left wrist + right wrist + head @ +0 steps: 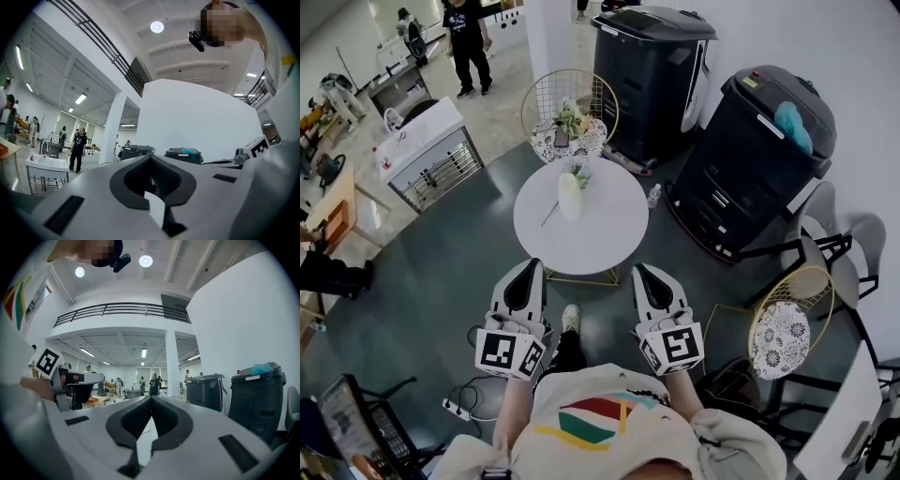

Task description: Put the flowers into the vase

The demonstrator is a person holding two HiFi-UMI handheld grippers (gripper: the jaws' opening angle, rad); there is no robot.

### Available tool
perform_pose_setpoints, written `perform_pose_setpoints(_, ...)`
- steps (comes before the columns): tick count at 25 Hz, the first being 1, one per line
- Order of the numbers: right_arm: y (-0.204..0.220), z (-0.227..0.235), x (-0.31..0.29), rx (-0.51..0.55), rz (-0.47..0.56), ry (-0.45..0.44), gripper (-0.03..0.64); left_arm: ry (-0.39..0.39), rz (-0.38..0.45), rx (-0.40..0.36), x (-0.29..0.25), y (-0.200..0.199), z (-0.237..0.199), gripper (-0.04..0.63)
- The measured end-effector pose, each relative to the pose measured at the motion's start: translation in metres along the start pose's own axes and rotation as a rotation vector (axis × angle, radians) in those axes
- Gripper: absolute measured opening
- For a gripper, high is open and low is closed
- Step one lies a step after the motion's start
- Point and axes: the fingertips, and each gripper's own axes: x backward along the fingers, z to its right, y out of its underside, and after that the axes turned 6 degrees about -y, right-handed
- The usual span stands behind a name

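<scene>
Flowers (572, 120) lie in a bunch on the seat of a wire chair (592, 89) in the head view, far ahead of both tongs and beyond the round tabletop (614, 230). The white vase (570, 197) stands on that tabletop, ahead of the left tongs (528, 268) and a little toward the right tongs (645, 273). A sprig of green (578, 172) is already at its mouth. A thin stick or stem (549, 215) lies just beside the vase on its near left. Both tongs are held level, side by side, short of the tabletop's near edge.

Left gripper view: the left tongs (151, 157) are pressed together at the tips and empty. Neither vase nor flowers can be made out past them.

Right gripper view: the right tongs (151, 398) are likewise pressed together and carry nothing.

Judged from this, the step in hand is the approach to the bunch. The tongs need spreading before they reach it. Going round the tabletop rather than over the vase should avoid toppling it. Pinching the stems low, not the blooms, should keep them whole.
</scene>
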Motion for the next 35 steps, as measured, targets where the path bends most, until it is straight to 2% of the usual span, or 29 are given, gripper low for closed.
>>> perform_pose_setpoints(11,-0.010,0.032,-0.107,0.033,-0.029,0.032,0.008,-0.004,-0.008,0.028,-0.079,-0.006,-0.087,0.006)
perform_pose_setpoints(17,-0.016,0.041,-0.164,0.015,-0.032,0.072,0.009,-0.006,-0.027,0.045,-0.111,-0.008,-0.142,0.006)
perform_pose_setpoints(21,-0.018,0.046,-0.196,0.047,-0.050,0.076,0.009,-0.004,-0.033,0.052,-0.139,-0.009,-0.173,0.008)
perform_pose_setpoints(30,-0.017,0.058,-0.240,0.058,-0.059,0.096,0.009,0.024,-0.047,0.071,-0.186,-0.001,-0.201,0.008)
perform_pose_setpoints(35,-0.017,0.074,-0.253,0.050,-0.052,0.073,0.009,0.003,-0.036,0.075,-0.199,-0.005,-0.202,0.006)
